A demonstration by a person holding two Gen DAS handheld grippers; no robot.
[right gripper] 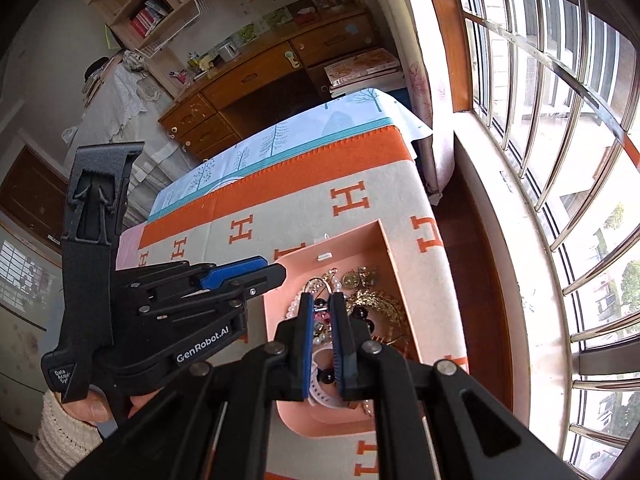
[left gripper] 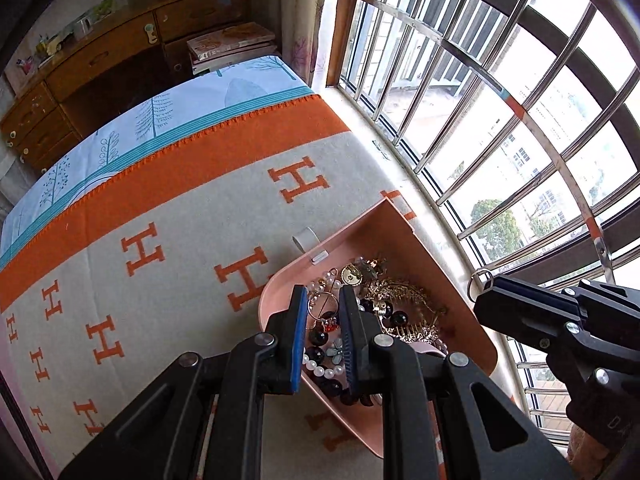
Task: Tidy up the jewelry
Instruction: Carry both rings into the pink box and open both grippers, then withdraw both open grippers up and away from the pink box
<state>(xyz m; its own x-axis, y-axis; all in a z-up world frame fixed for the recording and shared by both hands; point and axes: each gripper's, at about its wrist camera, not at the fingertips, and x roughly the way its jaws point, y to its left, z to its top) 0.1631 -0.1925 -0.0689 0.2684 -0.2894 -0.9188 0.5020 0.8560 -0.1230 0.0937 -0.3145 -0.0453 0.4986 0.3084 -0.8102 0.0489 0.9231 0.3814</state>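
The cream woven blanket with orange H letters (left gripper: pixel 192 216) covers the table. On it, toward the window side, sits the pink plastic tray (left gripper: pixel 404 232), its near part hidden behind fingers. The tangled jewellery heap (left gripper: pixel 380 308) of pearls, black beads and gilt filigree lies inside, individual pieces indistinct. The left gripper (left gripper: pixel 323 332) and right gripper (right gripper: pixel 322 340) hover over it, narrowly parted, holding nothing.

The tray (left gripper: pixel 472 344) was smooth matt pink plastic; the jewelry (left gripper: pixel 384 300) mixed shiny gold metal, glossy black beads and pearls; the blanket (left gripper: pixel 180 208) was soft woven cloth; the window bars (left gripper: pixel 480 128) were polished steel
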